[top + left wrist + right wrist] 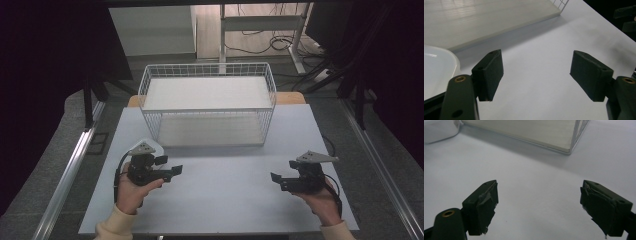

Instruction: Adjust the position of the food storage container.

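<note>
A: Tabletop (pixel 220 175) pale grey, bare between the hands. Wire basket (pixel 207 102) at the far edge, white plate (pixel 436 67) just beside the left gripper (pixel 172 167).

B: Jaws?

A: Left spread wide, nothing between. Right gripper (pixel 276 179) the same. Dark curtains at the sides, cables on the floor behind.

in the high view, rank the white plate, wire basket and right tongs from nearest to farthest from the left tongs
1. White plate: just behind the left tongs, partly hidden by them.
2. Wire basket: farther back, at the table's middle rear.
3. Right tongs: across the table at the right, open like the left ones.

The basket's near corner and the right tongs are a closer call.
</note>
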The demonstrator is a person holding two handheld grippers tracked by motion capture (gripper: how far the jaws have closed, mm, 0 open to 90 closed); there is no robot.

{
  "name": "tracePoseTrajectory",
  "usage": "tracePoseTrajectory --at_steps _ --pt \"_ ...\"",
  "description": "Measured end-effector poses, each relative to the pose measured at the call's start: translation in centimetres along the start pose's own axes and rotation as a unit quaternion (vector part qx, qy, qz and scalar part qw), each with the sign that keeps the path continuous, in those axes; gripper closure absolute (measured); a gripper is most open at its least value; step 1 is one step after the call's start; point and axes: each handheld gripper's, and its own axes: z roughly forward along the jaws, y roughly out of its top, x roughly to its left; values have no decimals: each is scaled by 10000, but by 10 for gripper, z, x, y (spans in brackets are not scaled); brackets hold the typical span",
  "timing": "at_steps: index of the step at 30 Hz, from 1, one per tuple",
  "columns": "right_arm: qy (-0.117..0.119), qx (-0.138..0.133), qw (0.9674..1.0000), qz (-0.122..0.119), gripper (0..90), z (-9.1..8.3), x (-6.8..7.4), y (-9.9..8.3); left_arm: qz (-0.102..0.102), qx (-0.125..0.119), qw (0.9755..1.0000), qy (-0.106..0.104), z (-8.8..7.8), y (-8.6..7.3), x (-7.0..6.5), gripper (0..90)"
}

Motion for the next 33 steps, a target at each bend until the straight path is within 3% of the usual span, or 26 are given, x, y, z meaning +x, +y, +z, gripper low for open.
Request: tracePoseTrajectory --at_steps 5,9,19,26,33 --pt "36 22 10000 16 155 0 -2 0 -26 10 10000 -8 0 0 1 262" --pt "38 98 9999 -37 164 0 -2 -2 80 15 10000 -26 1 2 -1 262" --pt "26 -22 10000 10 182 -12 1 -2 136 5 9997 -189 1 6 -3 264" --pt "1 28 10000 75 185 -11 -4 -6 172 47 9997 -184 3 8 -4 266" --pt "89 -19 9999 61 188 -10 0 -2 193 -35 9997 -158 -4 10 -6 272"
